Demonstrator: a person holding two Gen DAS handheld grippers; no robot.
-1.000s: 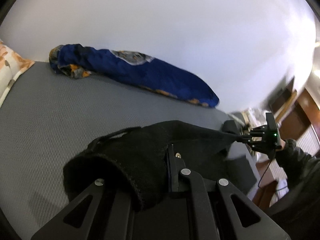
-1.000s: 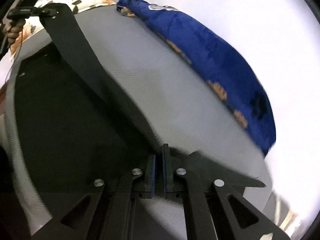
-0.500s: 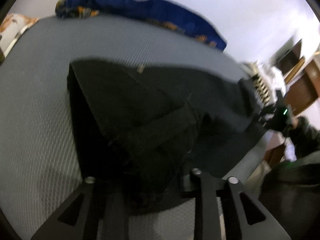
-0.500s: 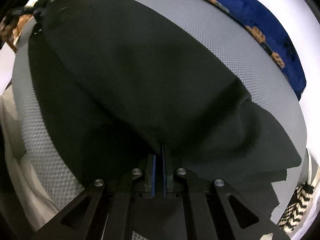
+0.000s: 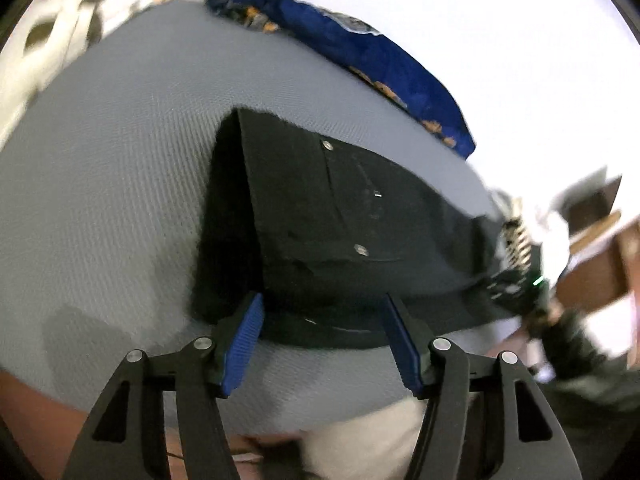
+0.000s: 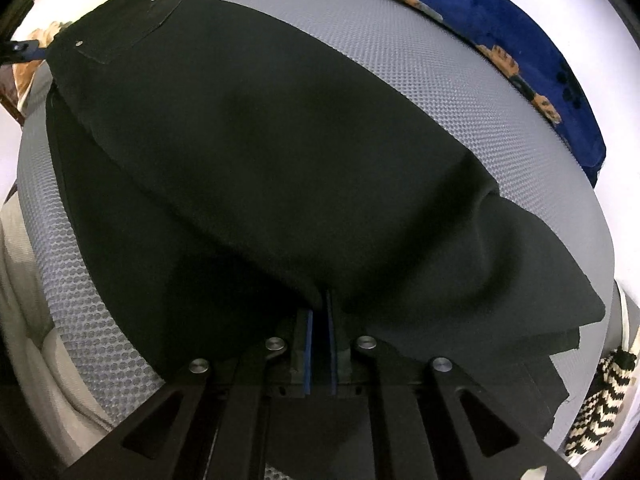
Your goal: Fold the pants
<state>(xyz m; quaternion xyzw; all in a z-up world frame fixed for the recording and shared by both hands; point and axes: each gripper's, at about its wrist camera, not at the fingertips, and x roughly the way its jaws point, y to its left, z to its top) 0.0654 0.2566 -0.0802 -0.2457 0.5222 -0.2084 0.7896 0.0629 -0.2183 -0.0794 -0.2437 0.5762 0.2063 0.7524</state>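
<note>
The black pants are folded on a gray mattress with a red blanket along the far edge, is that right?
Not quite: the blanket along the far edge is blue with orange patches, not red, as the right wrist view shows. The black pants do lie folded on the gray mattress.

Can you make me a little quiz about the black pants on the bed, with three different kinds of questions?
1. True or false: the left hand-held gripper is clamped tight on the pants.
2. What colour is the blanket by the wall? A red, B blue, C green.
3. Fill in: the right hand-held gripper pinches the black ____.

Key:
1. False, its jaws are opening and the pads press on nothing.
2. B.
3. Pants.
</note>
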